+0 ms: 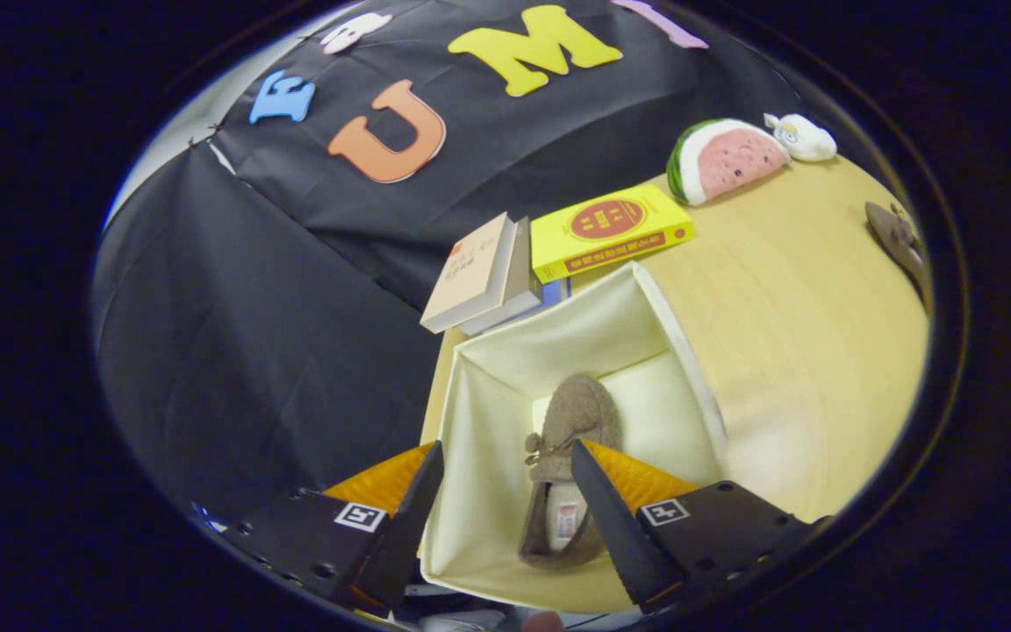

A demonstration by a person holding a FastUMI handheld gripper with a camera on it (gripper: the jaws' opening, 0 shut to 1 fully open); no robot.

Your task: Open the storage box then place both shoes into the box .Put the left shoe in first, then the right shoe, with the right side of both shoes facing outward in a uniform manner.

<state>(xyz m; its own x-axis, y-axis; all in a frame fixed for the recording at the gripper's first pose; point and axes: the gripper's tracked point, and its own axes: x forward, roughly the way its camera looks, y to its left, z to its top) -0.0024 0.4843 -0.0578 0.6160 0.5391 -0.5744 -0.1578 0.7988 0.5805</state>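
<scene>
Wooden table is carrying the open box, and one shoe is lying inside on the box's floor, toe away from me. My gripper is hovering above it, fingers spread apart, gripping nothing. Another shoe is waiting well apart; books and a watermelon toy are sitting beyond, blocking nothing.

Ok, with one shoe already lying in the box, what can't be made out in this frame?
- Shoe in the storage box, gripper view: the claw's finger crosses its heel side, so contact with the open claw can't be judged.
- Second shoe on the table: tiny and warped, left or right unclear.
- Box's near wall: cut off below the fingers.
- Book titles: too small.
</scene>
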